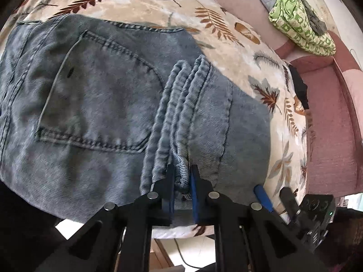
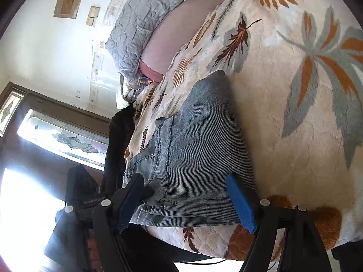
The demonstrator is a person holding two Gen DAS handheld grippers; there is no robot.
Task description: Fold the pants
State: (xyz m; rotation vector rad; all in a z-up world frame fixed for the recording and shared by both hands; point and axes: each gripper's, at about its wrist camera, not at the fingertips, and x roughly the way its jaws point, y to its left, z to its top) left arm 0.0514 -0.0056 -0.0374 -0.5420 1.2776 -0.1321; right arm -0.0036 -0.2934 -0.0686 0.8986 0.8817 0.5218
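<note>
**Inspector:** Report the largest item first.

**Assistant:** A bed with a leaf-print blanket, pink frame beyond, green bedding at its far end. A wall and a stained-glass window show in the right wrist view.

**Inspector:** The pants?

**Assistant:** The pants lie on the blanket at its near edge, already folded into a compact stack, back pocket up. The bunched hems lie on top as a ridge, running straight away from the left gripper.

**Inspector:** Left gripper?

**Assistant:** The left gripper points steeply down at the near end of that ridge. Its jaws are pinched narrow on the hems; denim fills the gap between them.

**Inspector:** Right gripper?

**Assistant:** The right gripper sits low at the near edge, jaws wide, straddling the stack's end. Cloth lies between the fingers, but contact is not evident; nothing is held.

**Inspector:** The relation that governs the next move?

**Assistant:** In judgement, the ridge's long axis runs from the left gripper toward the far fold. The left alone has a grip, so any lift starts there. The right must close before both ends travel together, else the stack may skew.
</note>
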